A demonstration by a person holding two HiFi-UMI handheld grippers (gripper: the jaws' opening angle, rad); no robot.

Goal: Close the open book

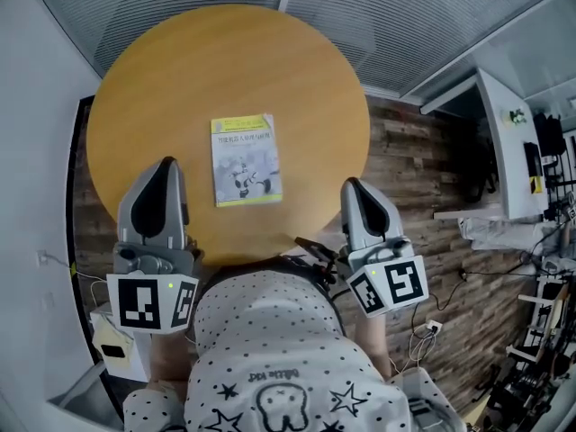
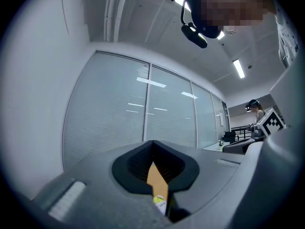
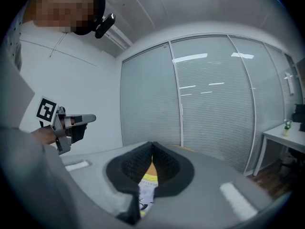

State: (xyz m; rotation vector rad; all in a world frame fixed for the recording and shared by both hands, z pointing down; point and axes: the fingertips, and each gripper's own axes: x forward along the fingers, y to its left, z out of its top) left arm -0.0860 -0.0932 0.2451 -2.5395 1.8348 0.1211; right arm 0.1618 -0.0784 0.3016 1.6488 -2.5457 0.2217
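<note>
Both pairs of jaws are pressed together on nothing. Your left gripper (image 1: 165,165) and right gripper (image 1: 353,185) hang over the table's (image 1: 162,70) near edge. Book (image 1: 245,160) lies shut mid-table, cover up. Closing looks done; just hold off it.

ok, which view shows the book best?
The head view. There the book lies closed and flat on the round table, with its whole cover visible from above. The left gripper view shows only a sliver of its edge, and the right gripper view only a narrow strip of cover, low in frame.
</note>
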